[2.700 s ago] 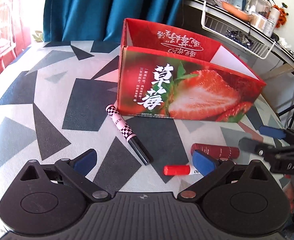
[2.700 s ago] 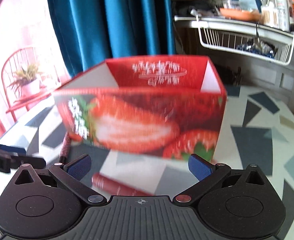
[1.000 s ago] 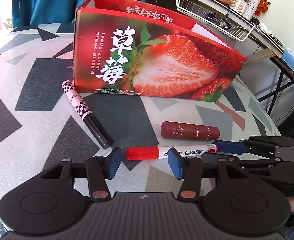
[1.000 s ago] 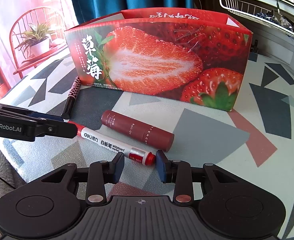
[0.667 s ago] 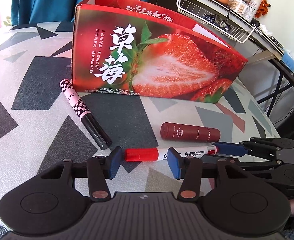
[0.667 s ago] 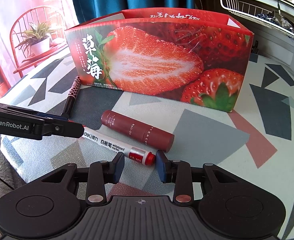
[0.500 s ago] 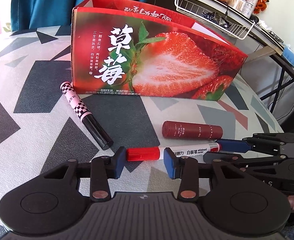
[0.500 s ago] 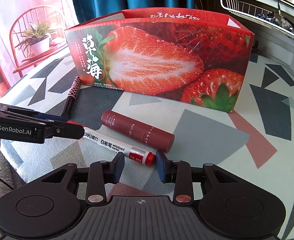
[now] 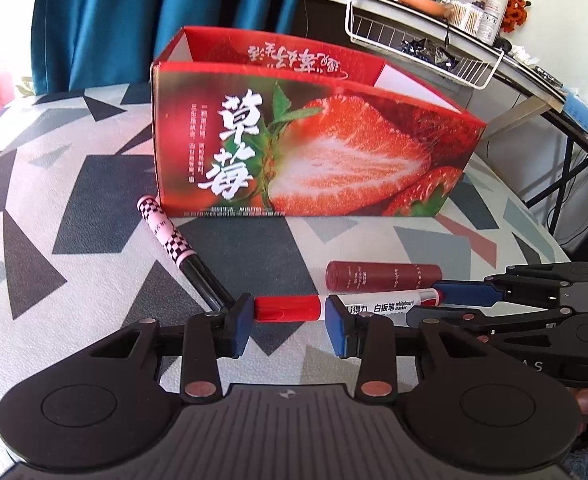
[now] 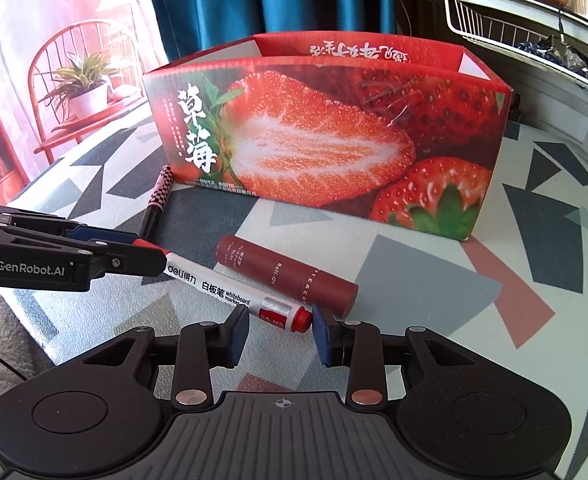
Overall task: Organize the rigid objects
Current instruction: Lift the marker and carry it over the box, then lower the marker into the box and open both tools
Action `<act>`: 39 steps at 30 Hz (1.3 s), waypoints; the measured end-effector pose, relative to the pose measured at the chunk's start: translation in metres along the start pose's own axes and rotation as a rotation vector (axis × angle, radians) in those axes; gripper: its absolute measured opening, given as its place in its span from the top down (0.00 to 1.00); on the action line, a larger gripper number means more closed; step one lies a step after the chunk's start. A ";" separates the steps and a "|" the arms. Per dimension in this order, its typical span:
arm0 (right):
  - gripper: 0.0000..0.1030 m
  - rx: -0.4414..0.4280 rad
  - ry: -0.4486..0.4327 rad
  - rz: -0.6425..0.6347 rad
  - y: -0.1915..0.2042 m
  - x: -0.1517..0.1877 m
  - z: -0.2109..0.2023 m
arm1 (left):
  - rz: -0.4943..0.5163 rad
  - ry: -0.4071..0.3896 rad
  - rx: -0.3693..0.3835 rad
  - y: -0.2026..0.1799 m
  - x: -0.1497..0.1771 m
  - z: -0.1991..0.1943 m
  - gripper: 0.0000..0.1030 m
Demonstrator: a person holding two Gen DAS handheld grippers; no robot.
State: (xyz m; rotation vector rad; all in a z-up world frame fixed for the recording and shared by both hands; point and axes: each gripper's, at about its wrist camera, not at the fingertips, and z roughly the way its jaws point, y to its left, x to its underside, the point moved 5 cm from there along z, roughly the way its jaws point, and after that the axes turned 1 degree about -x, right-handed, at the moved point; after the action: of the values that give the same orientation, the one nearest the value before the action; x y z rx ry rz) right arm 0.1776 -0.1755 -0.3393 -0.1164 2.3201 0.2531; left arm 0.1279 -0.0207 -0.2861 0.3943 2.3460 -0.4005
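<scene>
Whiteboard marker (image 9: 377, 308), red cap, white barrel: lies flat on the patterned table (image 9: 74, 240), in front of the strawberry box (image 9: 313, 152) and just beside a dark red tube (image 9: 381, 276). Not yet in the box.

Left tongs (image 9: 288, 316): jaws have just been closing, with the marker's red cap between them. The gap is now narrow, and both blue pads appear to meet the marker, which crosses the gap at a slant. Judged clamped on the cap end.

Right tongs (image 10: 280, 328): narrow gap, with the marker's red tail end between the pads, also at a slant. 1 pad touches the barrel and the other the tail tip. Judged clamped on that end.

Other items on the table, 2: the dark red tube, parallel to the marker on the box side, and a checkered pen (image 9: 174, 240), 1 end near the box's left corner. Neither is held.

Step in hand: grasp of the marker at both ends, lift not begun.

Next move calls for: raising both ends together and level, clearing the tube alongside, carrying the marker over the near wall of the box and lowering it inside before either grip lets go. Slanted contact may let the barrel twist.
</scene>
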 end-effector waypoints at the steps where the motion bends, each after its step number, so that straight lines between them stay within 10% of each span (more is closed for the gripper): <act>1: 0.69 0.002 -0.004 -0.004 0.001 -0.001 -0.001 | -0.002 -0.007 0.000 0.000 -0.002 -0.002 0.60; 24: 0.68 0.073 -0.264 -0.142 -0.004 -0.106 -0.056 | -0.007 -0.256 0.040 -0.007 -0.107 -0.042 0.60; 39: 0.67 0.080 -0.186 -0.118 -0.035 -0.160 0.006 | -0.055 -0.179 0.009 0.011 -0.152 0.015 0.59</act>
State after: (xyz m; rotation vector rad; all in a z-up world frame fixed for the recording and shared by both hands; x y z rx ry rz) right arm 0.2977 -0.2077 -0.2328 -0.1817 2.1264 0.1062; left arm 0.2477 -0.0425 -0.1927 0.2871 2.1848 -0.4541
